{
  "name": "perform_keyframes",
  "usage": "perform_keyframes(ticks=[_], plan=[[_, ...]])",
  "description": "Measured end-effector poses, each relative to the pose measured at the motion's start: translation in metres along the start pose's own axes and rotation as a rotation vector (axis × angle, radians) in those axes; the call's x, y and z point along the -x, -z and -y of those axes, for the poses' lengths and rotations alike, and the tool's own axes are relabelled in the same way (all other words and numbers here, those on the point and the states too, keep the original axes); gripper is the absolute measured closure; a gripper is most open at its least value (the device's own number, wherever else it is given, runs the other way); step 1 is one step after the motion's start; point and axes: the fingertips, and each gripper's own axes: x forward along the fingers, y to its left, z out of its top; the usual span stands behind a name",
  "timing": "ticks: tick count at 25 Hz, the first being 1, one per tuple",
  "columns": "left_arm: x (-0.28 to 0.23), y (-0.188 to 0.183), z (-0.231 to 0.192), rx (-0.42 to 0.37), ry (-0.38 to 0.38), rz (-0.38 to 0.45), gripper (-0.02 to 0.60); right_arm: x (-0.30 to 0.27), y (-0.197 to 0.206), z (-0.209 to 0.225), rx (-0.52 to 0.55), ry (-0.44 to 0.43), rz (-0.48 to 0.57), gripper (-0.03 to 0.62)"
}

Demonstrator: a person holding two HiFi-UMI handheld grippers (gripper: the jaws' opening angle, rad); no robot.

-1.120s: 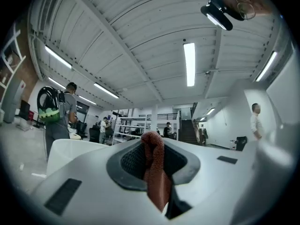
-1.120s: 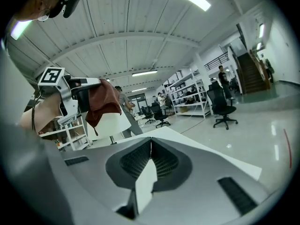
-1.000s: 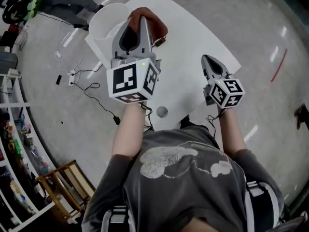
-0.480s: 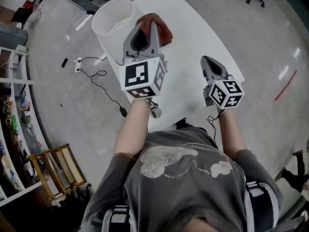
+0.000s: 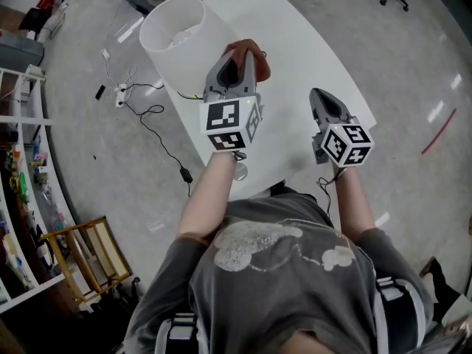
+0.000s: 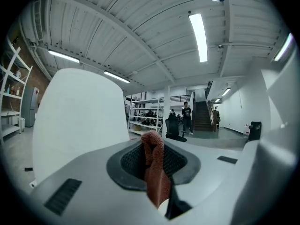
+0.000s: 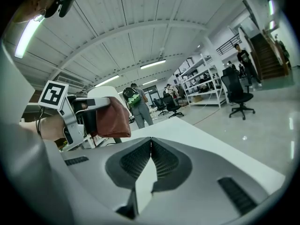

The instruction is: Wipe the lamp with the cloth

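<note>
Both tongs are closed. My left tongs grip a fold of rust-brown, nubbly cloth. My right tongs are clenched on nothing, their ribbed pads meeting. The cloth sits just beside the lamp, a smooth, matte white cylinder, though I can't quite tell whether they touch. The lamp stands at the far left corner of the white rectangular surface. Around it lie glossy grey floor, loose black cables and metal shelving.
</note>
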Motion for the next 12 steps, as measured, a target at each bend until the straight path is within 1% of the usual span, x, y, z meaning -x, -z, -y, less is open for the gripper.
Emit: perform_keyframes(ticks=[4, 7, 10, 12], plan=[[-0.008, 0.017, 0.006, 0.028, 0.057, -0.030, 0.511, -0.013, 0.000, 0.006, -0.021, 0.021, 0.023, 0.589], [-0.015, 0.021, 0.012, 0.038, 0.125, -0.022, 0.511, -0.023, 0.009, 0.012, -0.040, 0.053, 0.038, 0.589], [-0.009, 0.005, 0.014, 0.051, 0.191, 0.014, 0.511, -0.025, 0.010, 0.007, -0.042, 0.091, 0.044, 0.589], [0.002, -0.008, 0.011, 0.060, 0.231, 0.034, 0.511, -0.021, 0.009, -0.004, -0.041, 0.120, 0.050, 0.589]])
